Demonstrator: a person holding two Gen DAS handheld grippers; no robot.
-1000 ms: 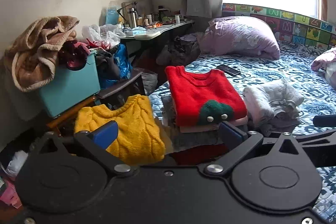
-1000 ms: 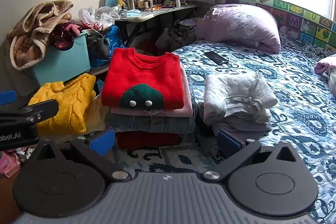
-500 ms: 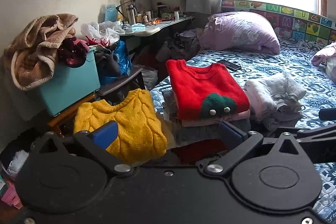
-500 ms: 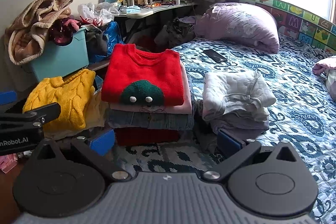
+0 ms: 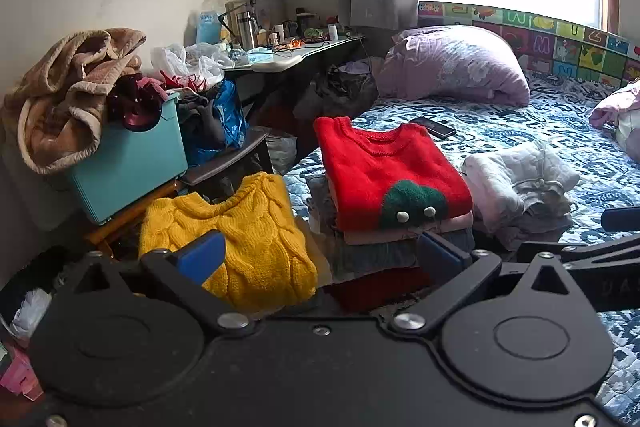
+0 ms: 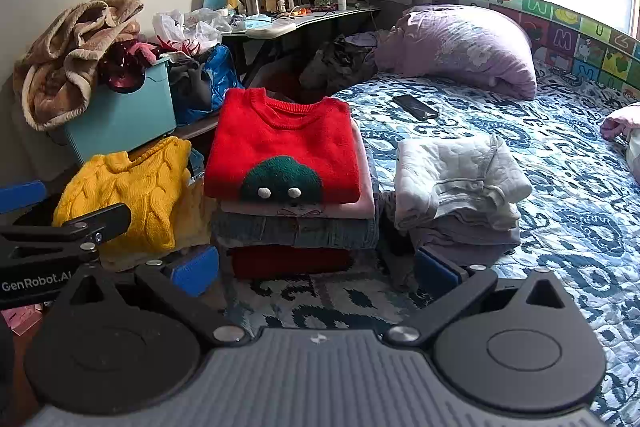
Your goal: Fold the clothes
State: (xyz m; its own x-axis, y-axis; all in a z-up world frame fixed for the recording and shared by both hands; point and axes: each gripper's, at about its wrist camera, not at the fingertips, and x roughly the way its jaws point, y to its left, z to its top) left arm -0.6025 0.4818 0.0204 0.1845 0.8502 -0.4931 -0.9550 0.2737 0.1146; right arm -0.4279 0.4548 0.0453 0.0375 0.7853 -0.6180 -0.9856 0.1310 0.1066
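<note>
A folded red sweater with a green patch tops a stack of folded clothes on the bed's near corner. A folded yellow knit sweater lies to its left. A folded pale grey pile lies to its right. My left gripper is open and empty, in front of the yellow sweater and the stack. My right gripper is open and empty, just short of the stack. The left gripper also shows at the left edge of the right wrist view.
A teal bin with a brown blanket stands at the left. A cluttered desk is behind it. A purple pillow and a phone lie on the blue patterned bedspread.
Both grippers have drawn back slightly from the piles and stay open. The clothes have not moved.
</note>
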